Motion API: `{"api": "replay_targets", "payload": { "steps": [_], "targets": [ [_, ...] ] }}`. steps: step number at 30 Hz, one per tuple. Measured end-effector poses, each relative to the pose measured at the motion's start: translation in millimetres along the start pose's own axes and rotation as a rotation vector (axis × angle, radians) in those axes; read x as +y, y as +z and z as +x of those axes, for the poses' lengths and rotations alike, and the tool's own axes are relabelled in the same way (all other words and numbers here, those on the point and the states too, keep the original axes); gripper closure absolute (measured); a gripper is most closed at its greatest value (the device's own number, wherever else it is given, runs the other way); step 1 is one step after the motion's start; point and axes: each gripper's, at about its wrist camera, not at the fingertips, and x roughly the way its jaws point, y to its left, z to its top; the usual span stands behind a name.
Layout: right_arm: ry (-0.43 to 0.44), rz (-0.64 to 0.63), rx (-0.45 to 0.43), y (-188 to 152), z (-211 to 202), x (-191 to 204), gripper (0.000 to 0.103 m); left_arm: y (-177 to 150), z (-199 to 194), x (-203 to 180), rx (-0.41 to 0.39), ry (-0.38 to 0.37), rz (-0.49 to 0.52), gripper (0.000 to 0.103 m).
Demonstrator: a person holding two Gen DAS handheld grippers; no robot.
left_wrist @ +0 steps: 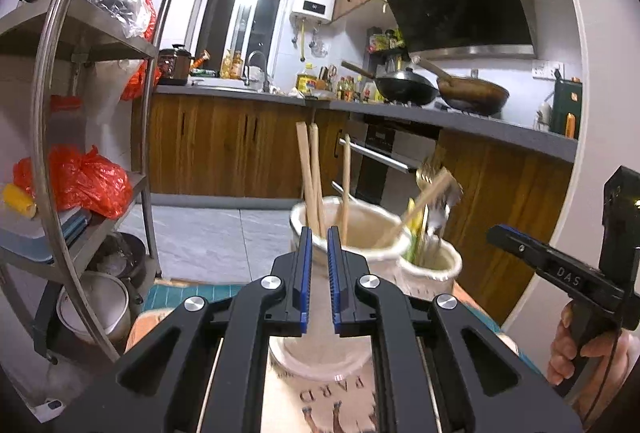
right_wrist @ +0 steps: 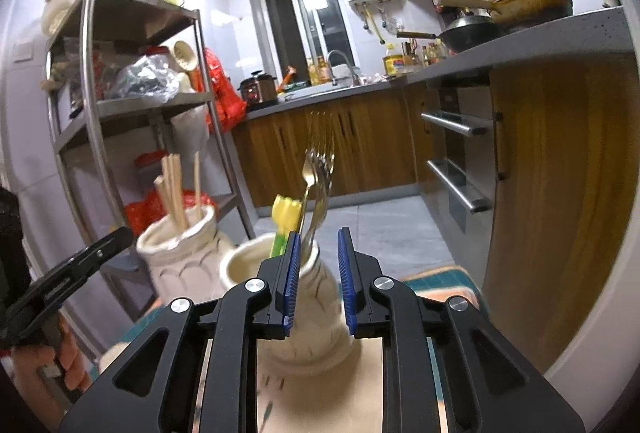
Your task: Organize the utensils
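Two cream ceramic jars stand side by side. The larger jar point(left_wrist: 352, 233) holds several wooden chopsticks point(left_wrist: 308, 177); it also shows in the right wrist view point(right_wrist: 180, 257). The smaller jar point(left_wrist: 432, 269) holds metal forks point(right_wrist: 318, 177) and a yellow-green utensil point(right_wrist: 285, 217); it shows as well in the right wrist view point(right_wrist: 312, 305). My left gripper point(left_wrist: 319, 233) is open and empty, just before the larger jar's rim. My right gripper point(right_wrist: 319, 237) is open and empty, its fingers either side of the smaller jar's neck, the fork handles near the left finger.
A steel shelf rack point(left_wrist: 100, 45) with bags and pots stands at the left. A kitchen counter point(left_wrist: 480, 125) with woks point(left_wrist: 404, 85), bottles and a sink runs behind, with wooden cabinets below. The jars rest on a patterned mat point(left_wrist: 336, 389).
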Motion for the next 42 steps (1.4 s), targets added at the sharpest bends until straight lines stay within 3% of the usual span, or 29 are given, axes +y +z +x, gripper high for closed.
{"api": "replay_targets", "payload": {
  "steps": [2, 4, 6, 8, 11, 14, 16, 24, 30, 42],
  "targets": [
    [0.003, -0.015, 0.020, -5.9, -6.4, 1.5, 0.080, -6.4, -2.6, -2.4, 0.022, -0.006, 0.004, 0.091],
    [0.012, -0.024, 0.041, -11.3, -12.6, 2.4, 0.078, -15.5, -6.9, -6.4, 0.045, -0.014, 0.011, 0.079],
    [0.017, -0.045, 0.055, -16.8, -18.1, 4.5, 0.073, -22.2, -11.3, -10.3, 0.061, -0.013, 0.029, 0.076],
    [0.003, -0.086, 0.060, -24.0, -23.9, 8.2, 0.067, -27.3, -15.1, -11.4, 0.072, -0.008, 0.044, 0.072],
    [-0.030, -0.145, 0.048, -33.2, -30.7, 12.8, 0.055, -34.7, -23.1, -11.5, 0.079, 0.004, 0.046, 0.052],
    [-0.044, -0.196, 0.026, -38.3, -37.4, 17.0, 0.046, -39.9, -29.4, -9.4, 0.081, 0.013, 0.042, 0.046],
    [-0.048, -0.227, 0.004, -39.7, -40.5, 20.4, 0.032, -43.2, -32.2, -8.4, 0.080, 0.024, 0.043, 0.038],
    [-0.023, -0.258, -0.028, -42.2, -44.3, 30.0, 0.012, -46.9, -38.7, -17.0, 0.035, 0.052, 0.096, 0.014],
    [-0.015, -0.275, -0.030, -45.7, -41.3, 33.7, 0.009, -45.3, -44.3, -14.6, -0.012, 0.061, 0.098, 0.006],
    [-0.026, -0.225, -0.019, -45.1, -37.4, 26.8, 0.006, -44.0, -41.8, -6.9, 0.004, 0.084, 0.086, 0.006]
  ]
}}
